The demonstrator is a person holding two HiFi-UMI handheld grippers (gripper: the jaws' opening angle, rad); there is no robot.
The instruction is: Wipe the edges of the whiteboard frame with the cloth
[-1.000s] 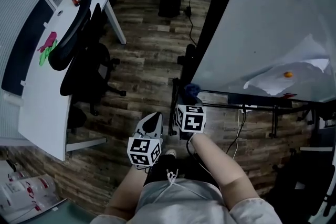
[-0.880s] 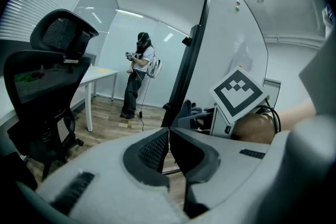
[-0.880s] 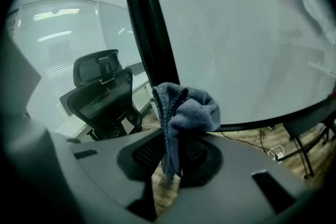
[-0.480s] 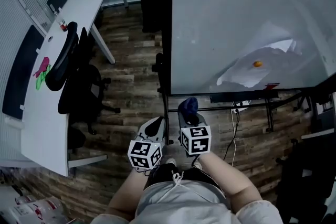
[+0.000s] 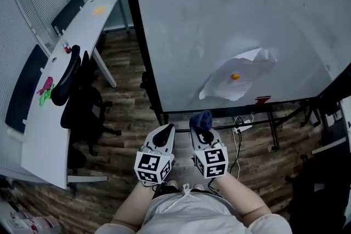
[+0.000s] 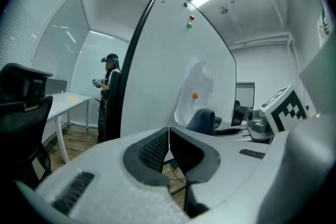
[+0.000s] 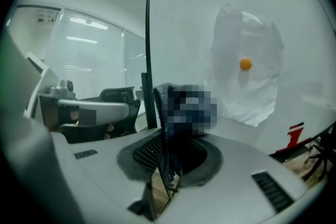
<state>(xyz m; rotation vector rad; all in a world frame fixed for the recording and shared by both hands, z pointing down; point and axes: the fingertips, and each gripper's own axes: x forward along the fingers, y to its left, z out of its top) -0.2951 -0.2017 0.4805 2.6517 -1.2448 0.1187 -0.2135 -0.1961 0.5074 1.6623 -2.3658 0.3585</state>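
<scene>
The whiteboard (image 5: 219,35) stands ahead, its black frame (image 5: 141,46) running down the left edge and along the bottom. A sheet of paper (image 5: 236,82) is pinned to it by an orange magnet. My right gripper (image 5: 202,124) is shut on a dark blue cloth (image 5: 201,119), a little short of the frame's bottom left corner. In the right gripper view the cloth (image 7: 181,105) sticks up from between the jaws, with the frame's left edge (image 7: 149,55) just behind. My left gripper (image 5: 163,134) is shut and holds nothing; its jaws meet in the left gripper view (image 6: 168,139).
A black office chair (image 5: 77,96) and a long white desk (image 5: 60,79) stand to the left. The board's black stand and cables (image 5: 247,123) sit on the wood floor beneath. A person (image 6: 107,92) stands far off past the board.
My view has tilted up and turned toward the whiteboard, which now fills the upper frame. Both grippers stay close together, now near the frame's bottom left corner, the cloth still gripped.
</scene>
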